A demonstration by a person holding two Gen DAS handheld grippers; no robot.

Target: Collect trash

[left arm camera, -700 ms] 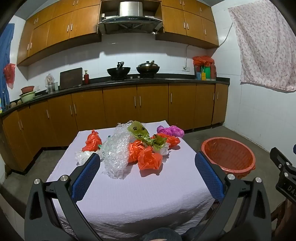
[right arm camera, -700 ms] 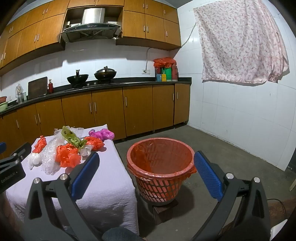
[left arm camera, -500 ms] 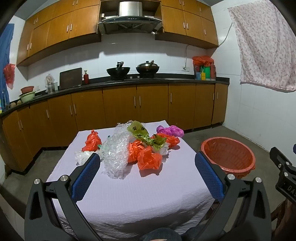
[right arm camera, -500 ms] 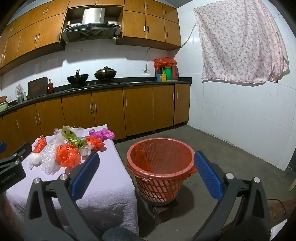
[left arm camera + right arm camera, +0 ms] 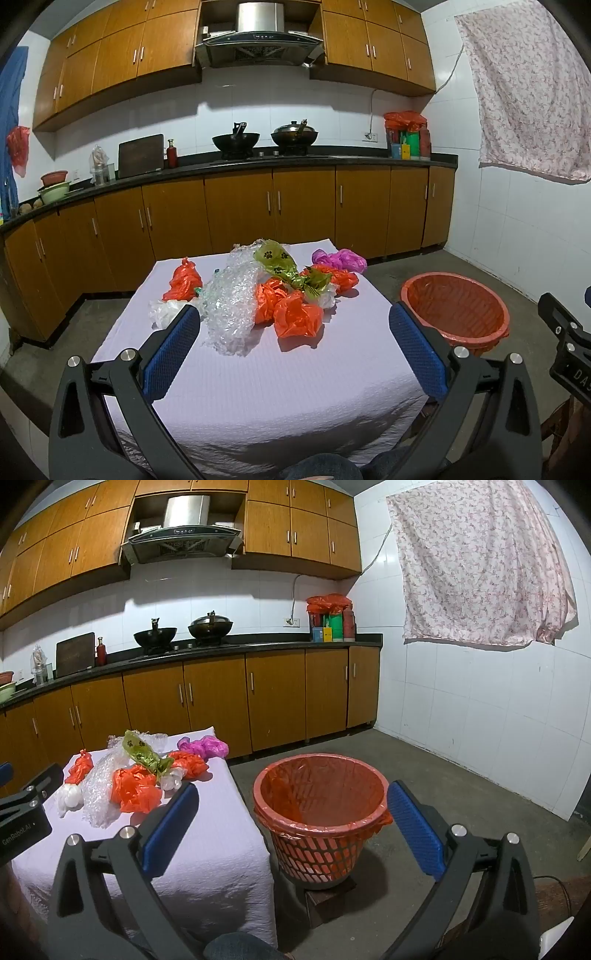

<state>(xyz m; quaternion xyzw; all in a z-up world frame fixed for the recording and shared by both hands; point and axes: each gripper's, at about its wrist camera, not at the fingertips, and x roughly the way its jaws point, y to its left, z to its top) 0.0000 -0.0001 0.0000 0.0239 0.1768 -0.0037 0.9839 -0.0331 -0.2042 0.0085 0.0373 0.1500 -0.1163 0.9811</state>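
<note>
Looking over the table (image 5: 258, 387), we find nothing collected yet: the orange bags (image 5: 297, 314), bubble wrap (image 5: 231, 295), green paw-print bag (image 5: 277, 260), purple bag (image 5: 341, 258) and white bag (image 5: 164, 308) all lie heaped toward its far edge. Our left gripper (image 5: 293, 354) and right gripper (image 5: 291, 827) both hang with jaws spread wide, holding nothing. The red-lined basket (image 5: 321, 812) stands on the floor just beside the table's right edge, apparently empty, so every piece remains to be moved.
</note>
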